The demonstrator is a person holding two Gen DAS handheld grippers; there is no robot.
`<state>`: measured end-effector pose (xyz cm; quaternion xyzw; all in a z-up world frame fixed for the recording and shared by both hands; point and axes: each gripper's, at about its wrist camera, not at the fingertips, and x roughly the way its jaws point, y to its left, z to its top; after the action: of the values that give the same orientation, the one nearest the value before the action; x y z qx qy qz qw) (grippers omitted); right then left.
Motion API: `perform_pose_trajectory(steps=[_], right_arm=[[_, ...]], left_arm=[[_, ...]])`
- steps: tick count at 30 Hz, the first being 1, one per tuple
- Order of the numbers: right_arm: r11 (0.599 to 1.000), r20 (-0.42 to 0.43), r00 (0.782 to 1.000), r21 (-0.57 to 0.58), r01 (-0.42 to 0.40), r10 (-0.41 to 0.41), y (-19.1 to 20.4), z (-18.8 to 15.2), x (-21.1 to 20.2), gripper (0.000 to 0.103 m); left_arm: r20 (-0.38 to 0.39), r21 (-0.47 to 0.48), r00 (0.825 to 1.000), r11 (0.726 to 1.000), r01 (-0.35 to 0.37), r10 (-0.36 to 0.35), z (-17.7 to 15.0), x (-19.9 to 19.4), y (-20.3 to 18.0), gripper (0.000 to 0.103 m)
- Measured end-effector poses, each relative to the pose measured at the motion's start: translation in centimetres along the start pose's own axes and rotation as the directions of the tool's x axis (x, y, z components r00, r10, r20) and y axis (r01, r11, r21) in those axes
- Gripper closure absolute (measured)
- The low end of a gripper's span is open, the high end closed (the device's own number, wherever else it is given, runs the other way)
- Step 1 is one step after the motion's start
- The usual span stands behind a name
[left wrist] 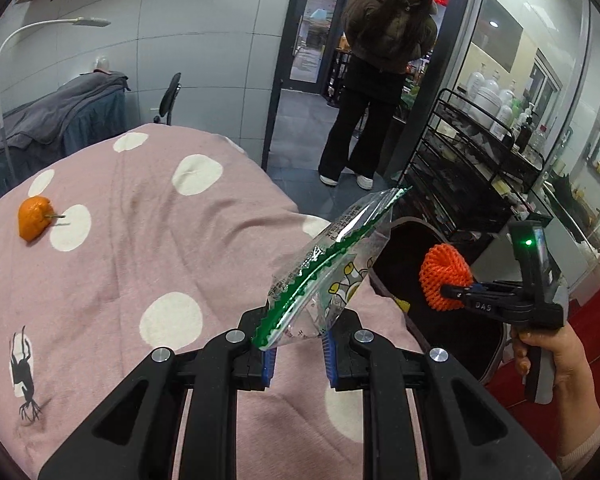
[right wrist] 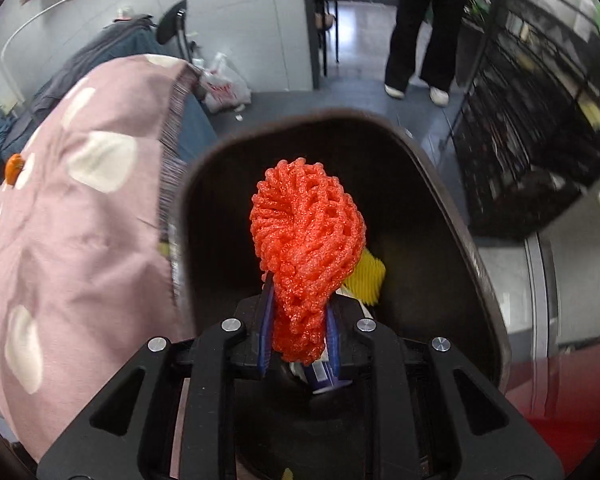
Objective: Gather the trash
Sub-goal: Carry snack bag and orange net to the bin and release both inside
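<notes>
My left gripper holds a clear plastic wrapper with a green zigzag edge above the pink dotted blanket, near the bed's right edge. My right gripper is shut on an orange foam fruit net and holds it over the open dark trash bin. In the left wrist view the net and the right gripper hang over the same bin. A yellow scrap lies inside the bin. An orange peel lies on the blanket at far left.
A person stands in the doorway beyond the bed. A black wire rack with bottles stands right of the bin. A white plastic bag lies on the floor. A second covered bed stands at back left. Red floor lies at right.
</notes>
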<state>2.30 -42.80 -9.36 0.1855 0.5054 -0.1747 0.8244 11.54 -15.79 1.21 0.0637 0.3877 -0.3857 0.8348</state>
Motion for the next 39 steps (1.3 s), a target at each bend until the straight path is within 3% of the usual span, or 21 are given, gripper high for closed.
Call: perform_pose_trajectory(steps=[2, 4, 8, 18, 22, 29, 31, 32, 34, 39], right_arm=[[0.999, -0.028, 1.000, 0.037, -0.010, 0.011, -0.7, -0.3, 1.1, 0.068], [0.997, -0.038, 0.999, 0.074, -0.015, 0.018, -1.5, -0.3, 1.6, 0.053], [0.995, -0.023, 1.000, 0.096, -0.019, 0.021, -2.2, -0.5, 1.4, 0.045], [0.983, 0.075, 0.993, 0.168, 0.073, -0.087, -5.0, -1.3, -2.3, 0.043], [0.974, 0.097, 0.988, 0.206, 0.096, -0.118, -6.6, -1.7, -3.4, 0.035], [0.959, 0.100, 0.983, 0.255, 0.123, -0.153, -8.5, -2.6, -4.3, 0.035], [0.955, 0.098, 0.982, 0.266, 0.129, -0.159, -8.9, -2.9, -4.5, 0.035], [0.955, 0.096, 0.982, 0.267, 0.132, -0.163, -9.0, -2.9, -4.5, 0.034], [0.950, 0.091, 0.979, 0.275, 0.149, -0.180, -9.6, -3.0, -4.5, 0.034], [0.937, 0.074, 0.976, 0.305, 0.174, -0.205, -10.8, -3.1, -4.5, 0.034]], left_arm=[[-0.017, 0.016, 1.000, 1.000, 0.021, -0.021, 0.3, 0.8, -1.0, 0.085], [-0.028, 0.041, 0.999, 0.999, 0.030, -0.028, 0.5, 1.5, -2.1, 0.084], [-0.070, 0.086, 0.995, 0.993, 0.077, -0.071, 1.1, 3.4, -4.6, 0.085], [-0.192, 0.165, 0.966, 0.965, 0.204, -0.171, 2.6, 8.8, -11.2, 0.085], [-0.248, 0.192, 0.951, 0.953, 0.234, -0.184, 2.3, 11.2, -13.8, 0.085], [-0.363, 0.228, 0.918, 0.940, 0.255, -0.161, 0.7, 15.6, -16.7, 0.083], [-0.405, 0.242, 0.903, 0.935, 0.260, -0.146, -0.1, 16.6, -17.3, 0.072], [-0.419, 0.247, 0.897, 0.934, 0.260, -0.138, -0.3, 17.0, -17.5, 0.057], [-0.438, 0.251, 0.890, 0.933, 0.256, -0.127, -0.6, 17.7, -17.7, 0.037], [-0.437, 0.258, 0.891, 0.931, 0.259, -0.127, -0.9, 17.2, -17.7, 0.027]])
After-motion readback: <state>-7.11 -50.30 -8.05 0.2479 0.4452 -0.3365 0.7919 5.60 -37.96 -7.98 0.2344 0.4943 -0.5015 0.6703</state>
